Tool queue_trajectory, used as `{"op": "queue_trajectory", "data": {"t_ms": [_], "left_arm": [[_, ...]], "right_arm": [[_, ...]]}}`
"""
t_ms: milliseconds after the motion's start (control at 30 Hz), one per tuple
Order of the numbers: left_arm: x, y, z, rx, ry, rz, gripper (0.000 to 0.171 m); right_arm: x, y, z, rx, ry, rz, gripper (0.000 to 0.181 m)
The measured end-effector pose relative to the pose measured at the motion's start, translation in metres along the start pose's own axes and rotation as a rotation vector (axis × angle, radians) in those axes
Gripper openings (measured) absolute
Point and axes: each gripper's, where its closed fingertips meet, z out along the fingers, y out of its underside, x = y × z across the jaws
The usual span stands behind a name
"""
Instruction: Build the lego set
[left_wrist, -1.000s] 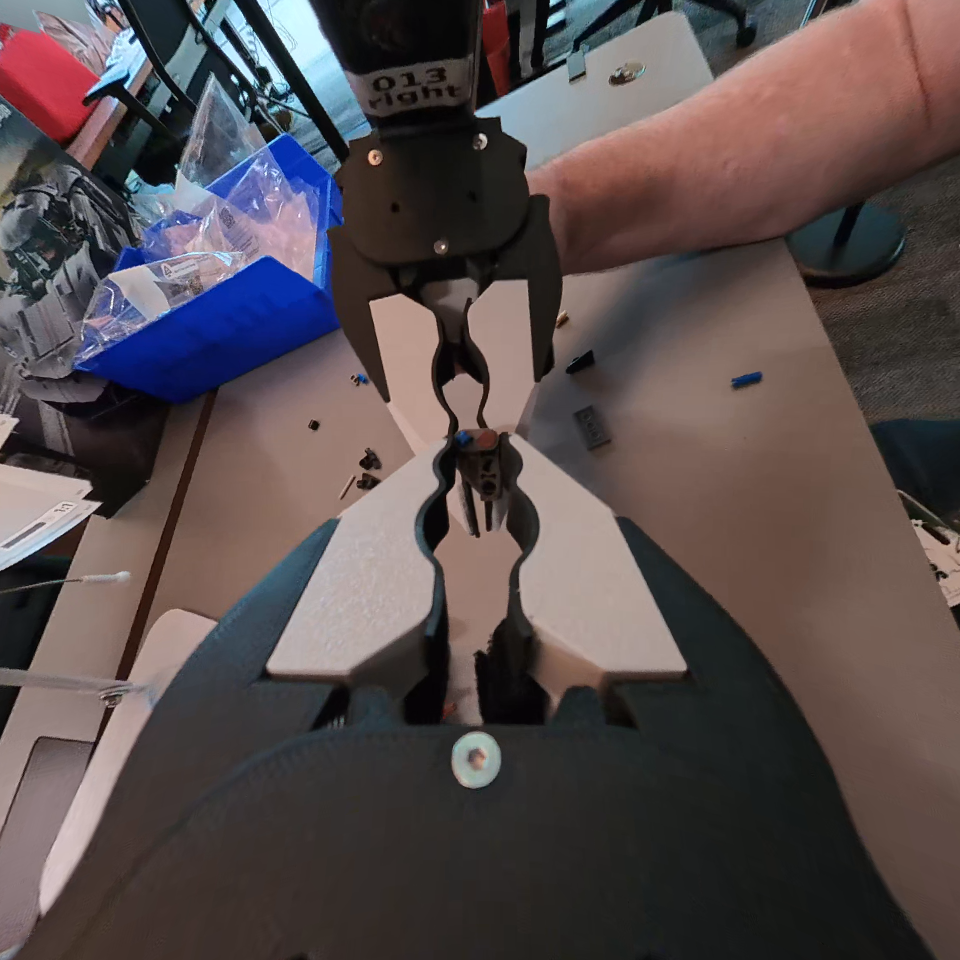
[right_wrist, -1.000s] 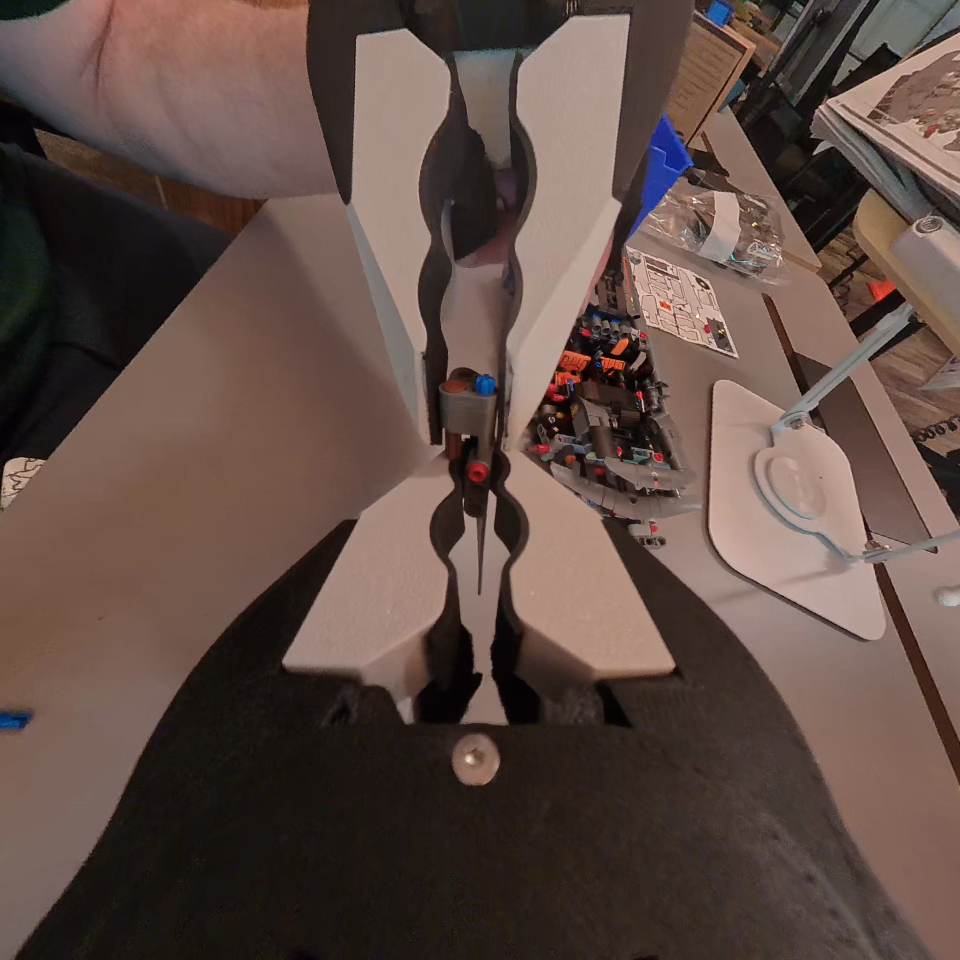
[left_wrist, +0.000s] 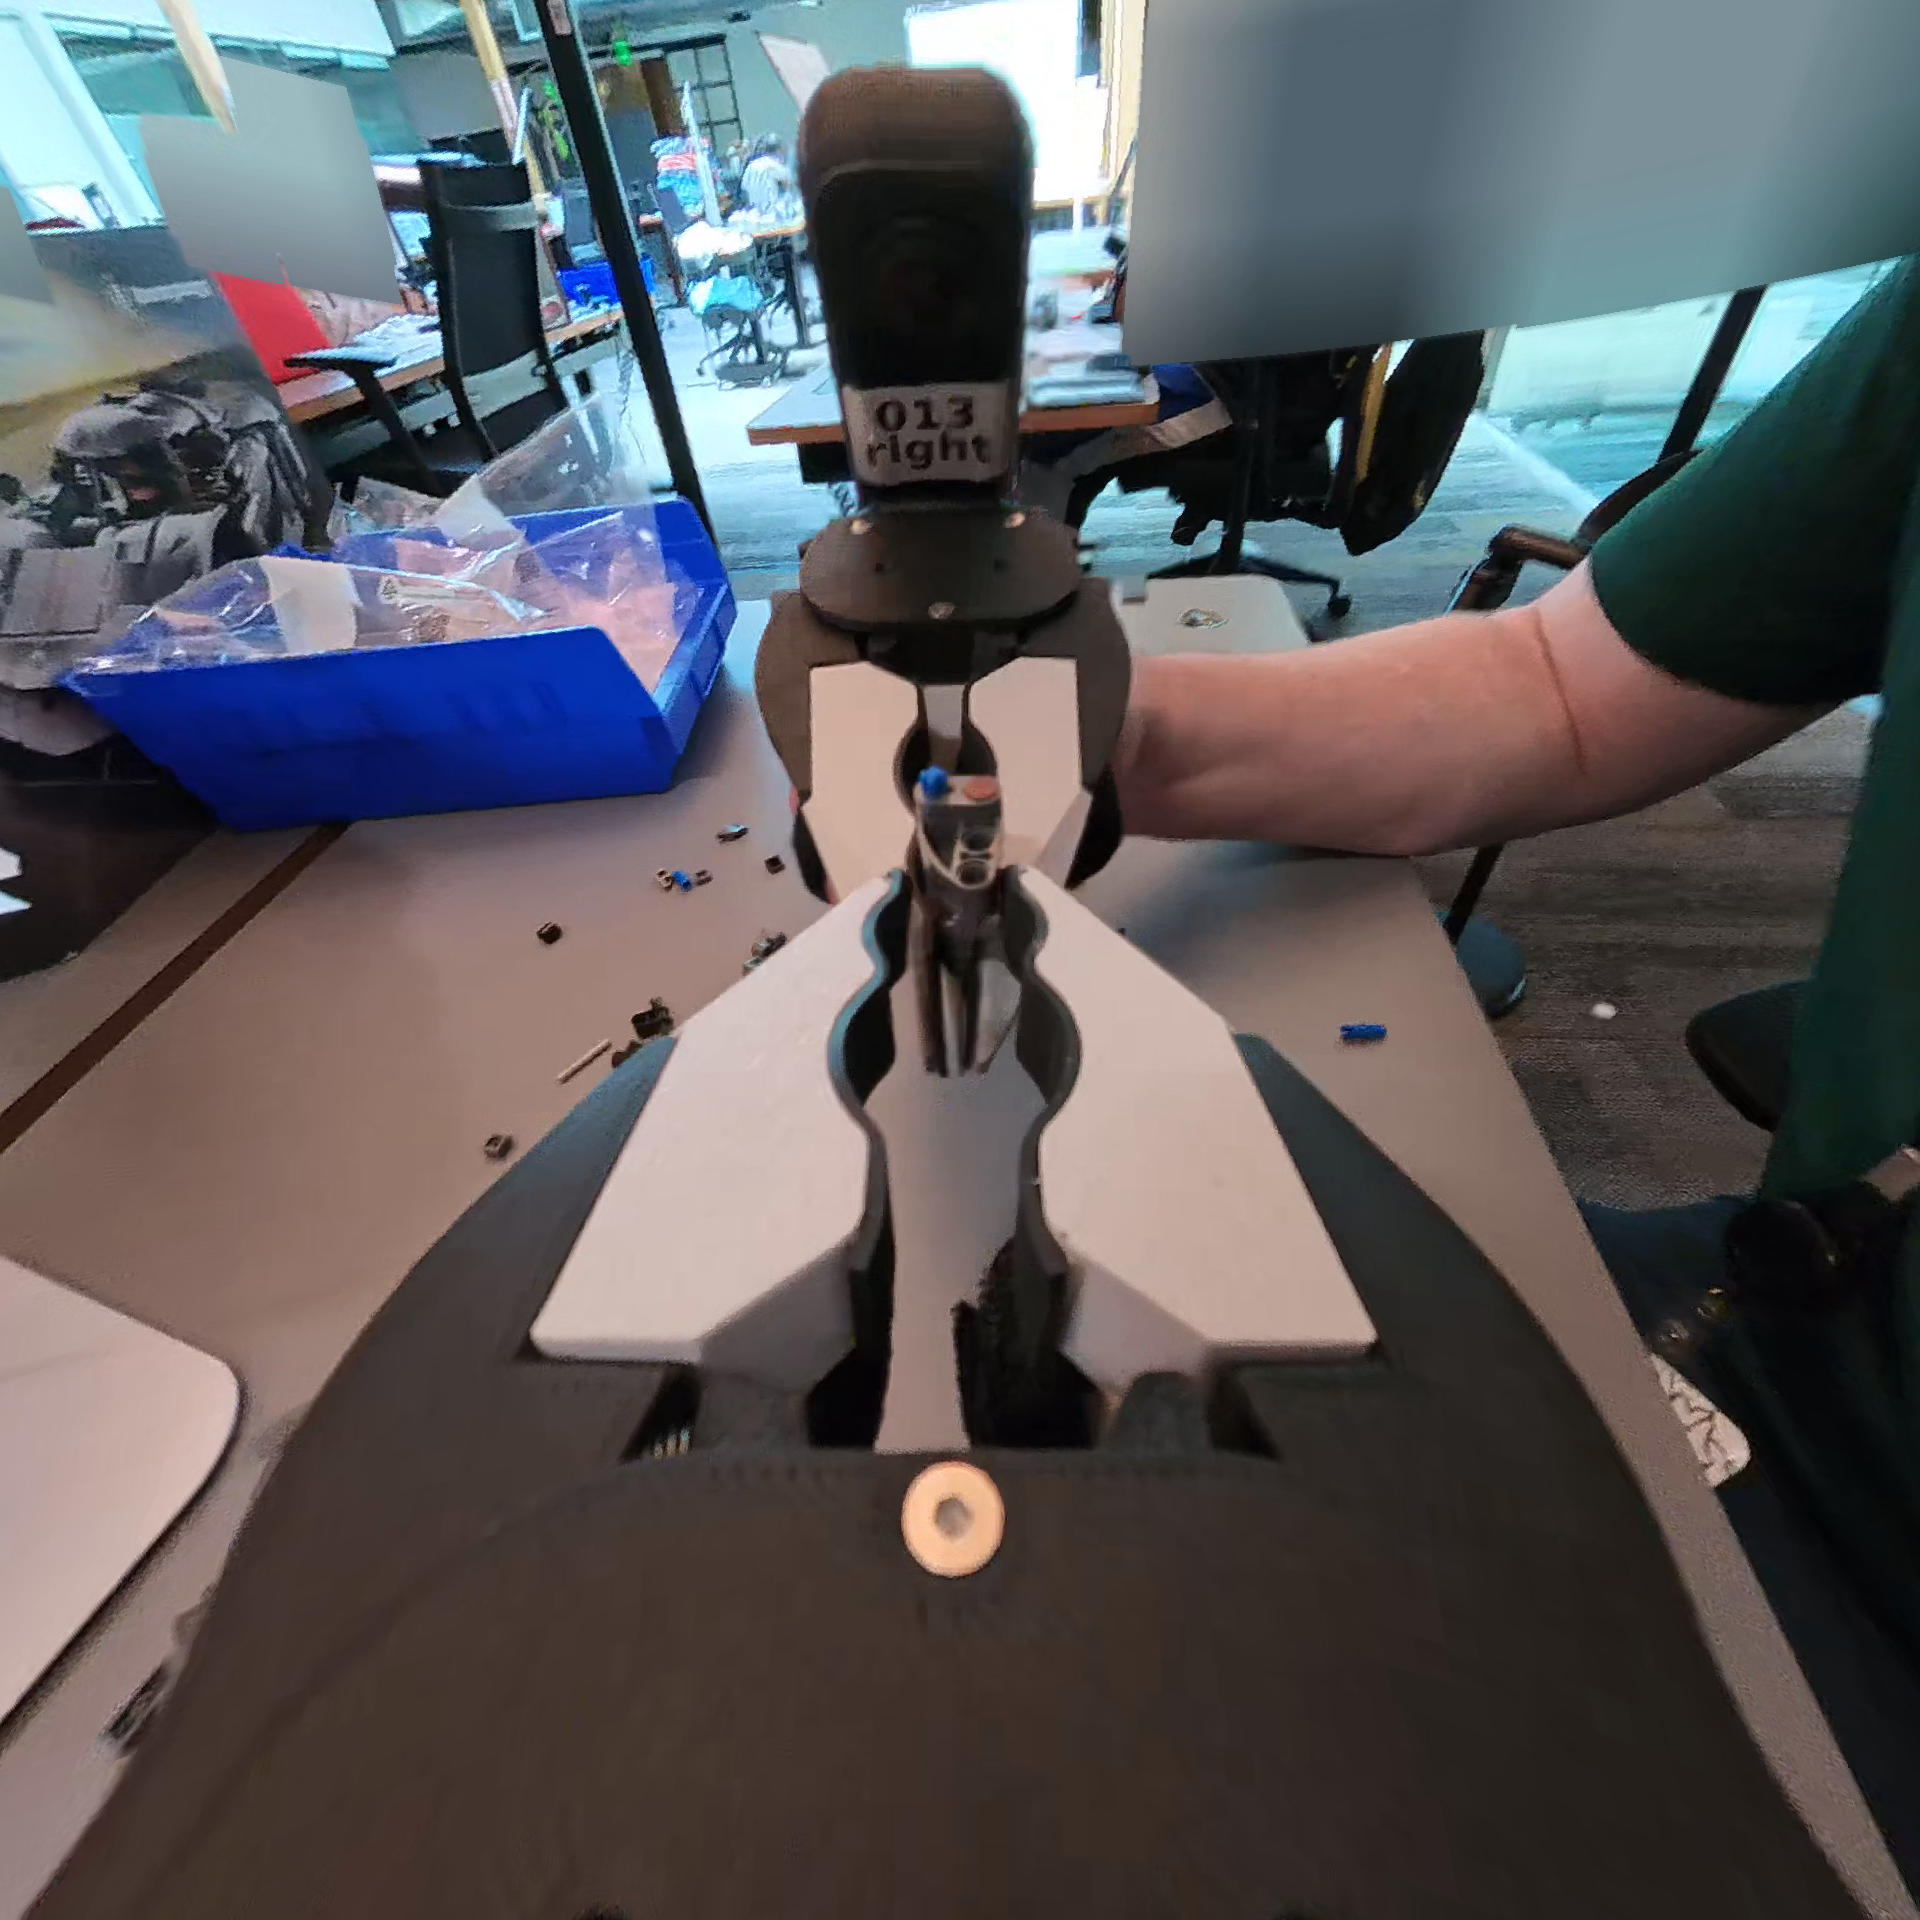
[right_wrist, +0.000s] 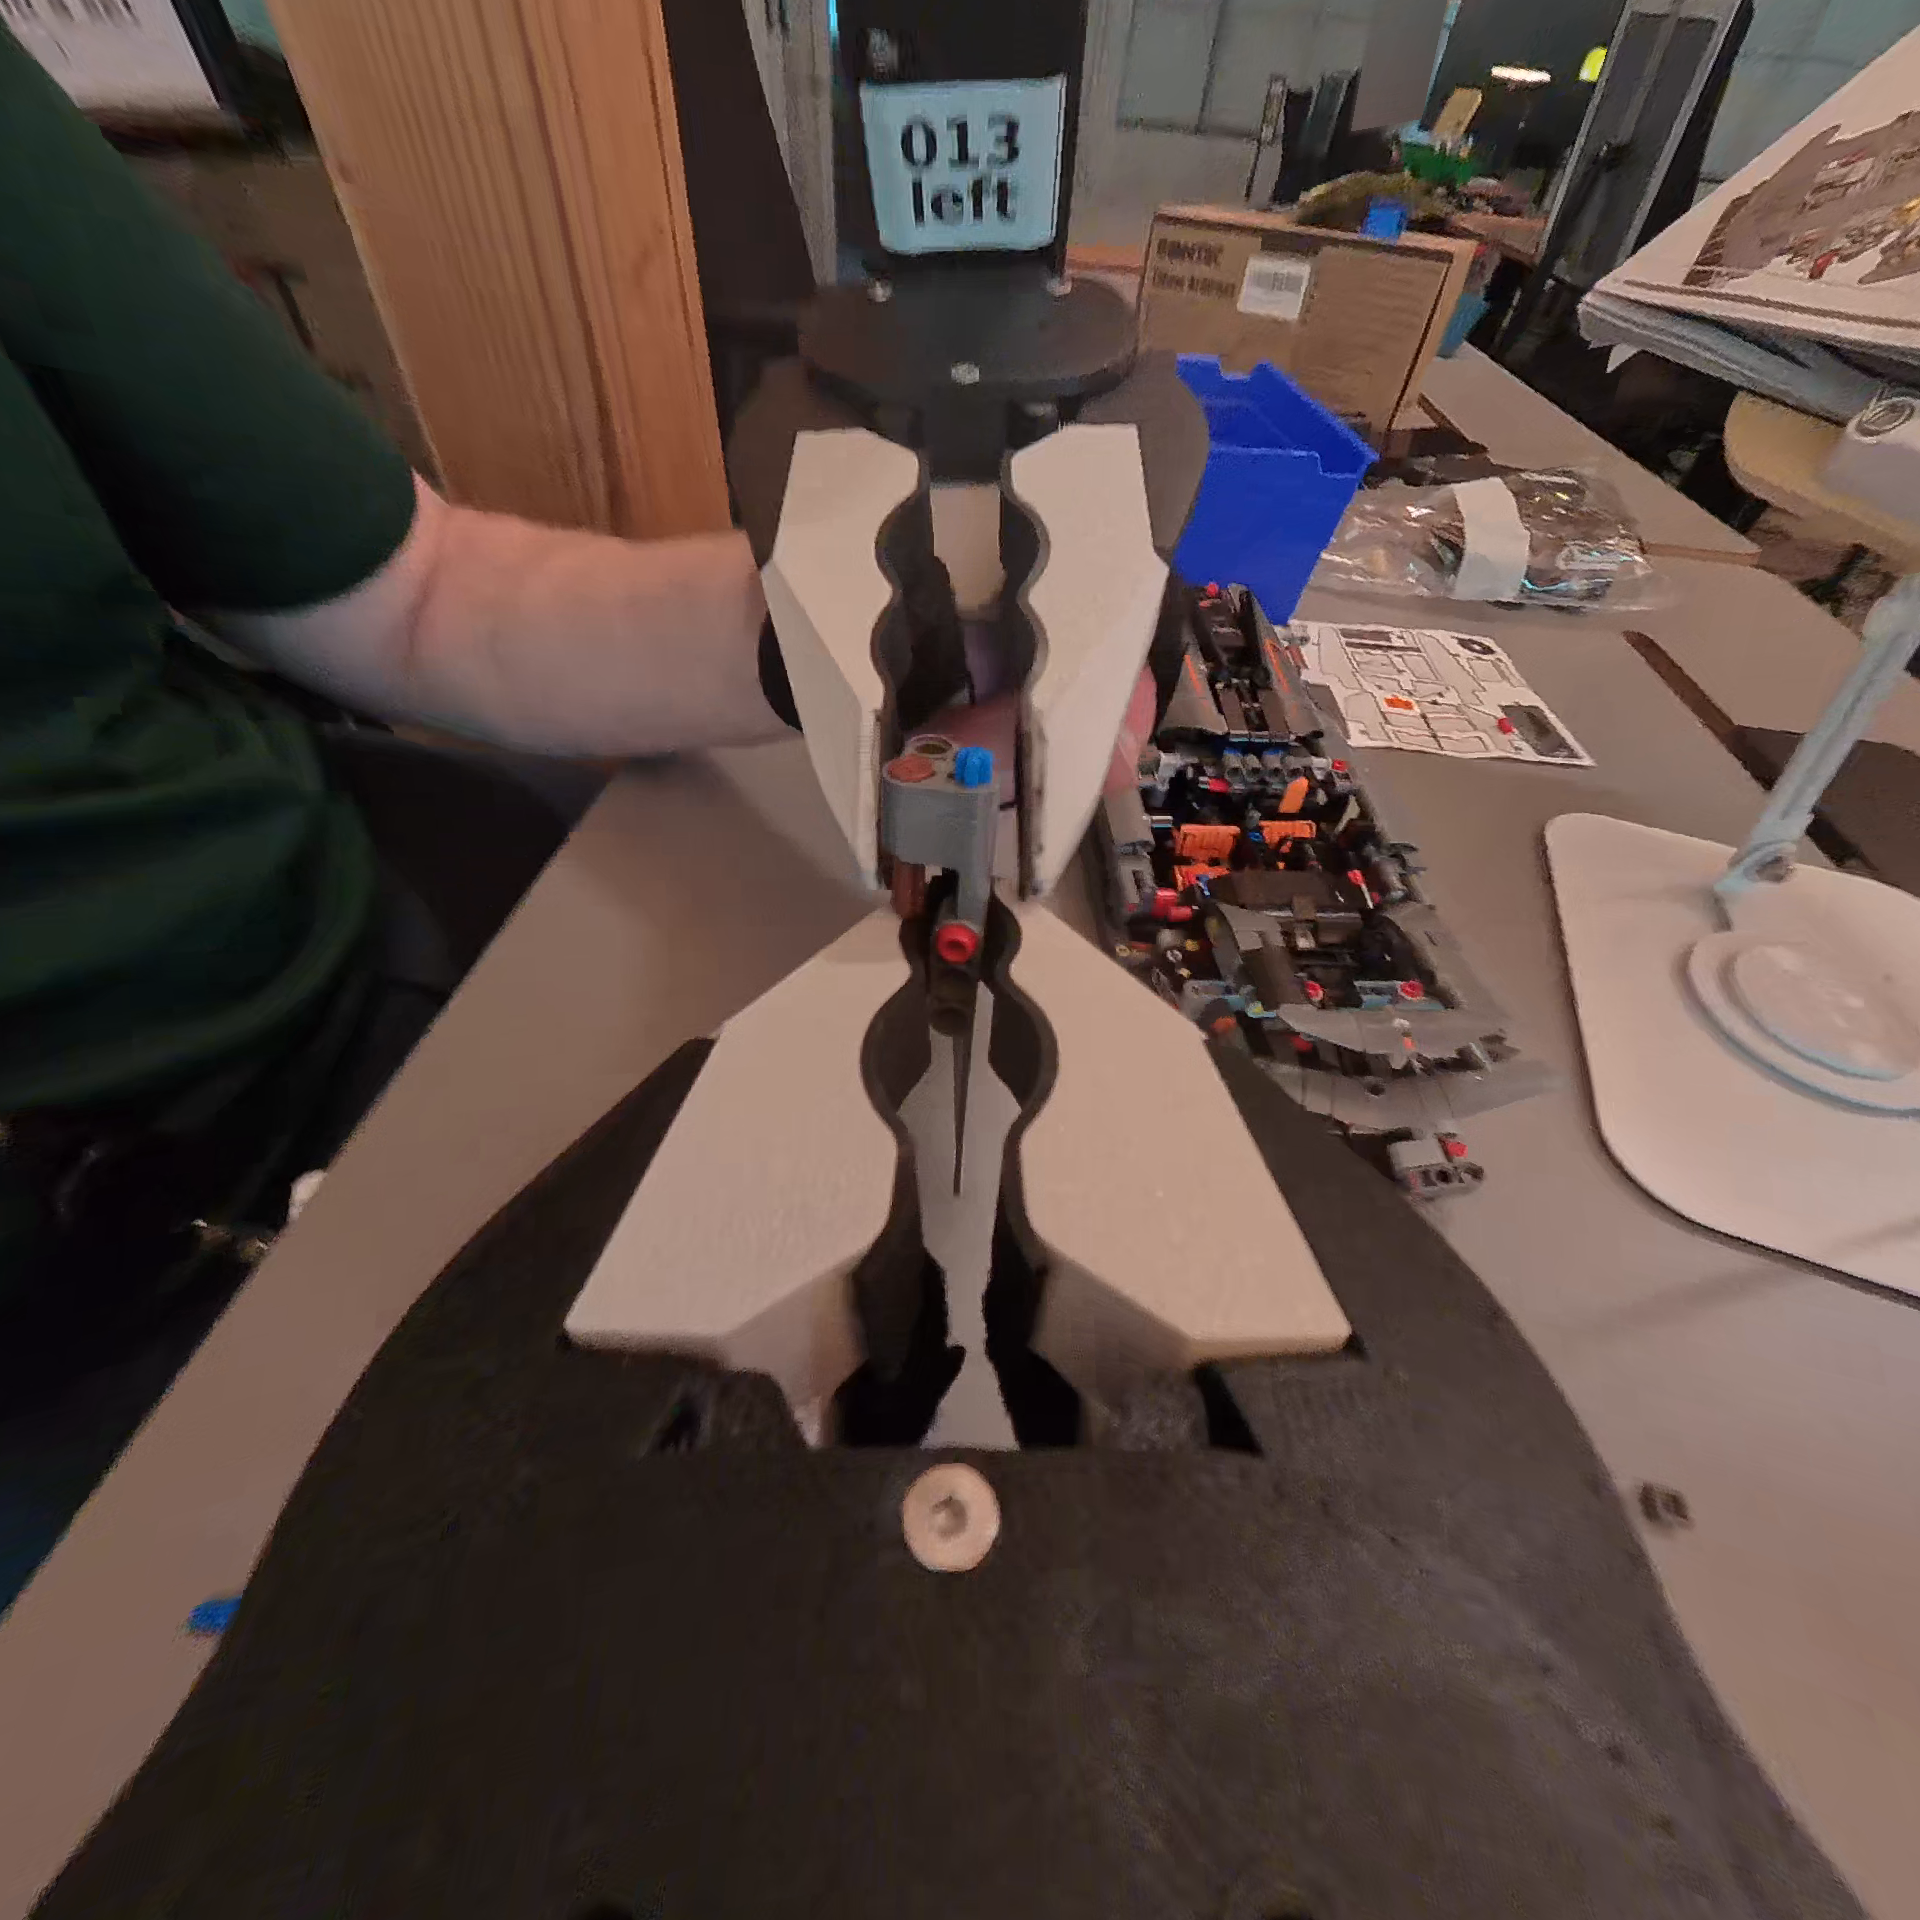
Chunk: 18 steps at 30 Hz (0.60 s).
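Vs 1 s ago: both grippers now tipping up off the bench (left_wrist: 312, 1039), cams looking more level, room behind showing in both views where bench filled the frame before; grip itself unchanged. Left gripper (left_wrist: 961, 904) and right gripper (right_wrist: 951, 935) meeting tip to tip above the bench, jaws of each narrow, both pinching the same small grey lego sub-assembly (right_wrist: 940, 831) between them. Showing a blue pin (right_wrist: 972, 767) and a brown pin (right_wrist: 910, 770) on its top end, a red pin (right_wrist: 954, 941) lower down, thin dark blade pointing back into right jaws. Left wrist view only: blue bin (left_wrist: 416, 717) w/ clear bags, far left of bench; loose small pieces (left_wrist: 644, 935) scattering on bench near it; lone blue pin piece (left_wrist: 1363, 1032) lying off to the right; right forearm (left_wrist: 1403, 727) in green sleeve reaching in. Right wrist view only: big partly built model (right_wrist: 1278, 883), dark grey w/ orange bits, resting on bench just beside the grippers; sticker sheet (right_wrist: 1434, 696) behind it; bagged parts (right_wrist: 1496, 551) farther back; white lamp base (right_wrist: 1766, 1039) at right; small grey piece (right_wrist: 1434, 1162) lying apart near model's front edge.
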Motion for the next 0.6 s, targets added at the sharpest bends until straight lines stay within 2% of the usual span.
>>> {"op": "queue_trajectory", "data": {"t_ms": [200, 300, 433, 600], "left_arm": [[-0.015, -0.001, 0.0, 0.015, -0.038, -0.091, 0.01], [-0.027, 0.001, -0.004, 0.029, -0.04, -0.193, 0.01], [-0.034, 0.009, -0.008, -0.021, 0.0, -0.312, 0.011], [-0.037, 0.016, -0.007, -0.071, 0.061, -0.422, 0.011]], "right_arm": [[0.014, -0.002, -0.002, 0.05, 0.031, 0.105, 0.003], [0.026, -0.001, -0.007, 0.036, 0.127, 0.061, 0.02], [0.042, -0.004, -0.021, -0.07, 0.369, -0.235, 0.027], [0.045, -0.002, -0.019, -0.211, 0.503, -0.475, 0.028]]}}
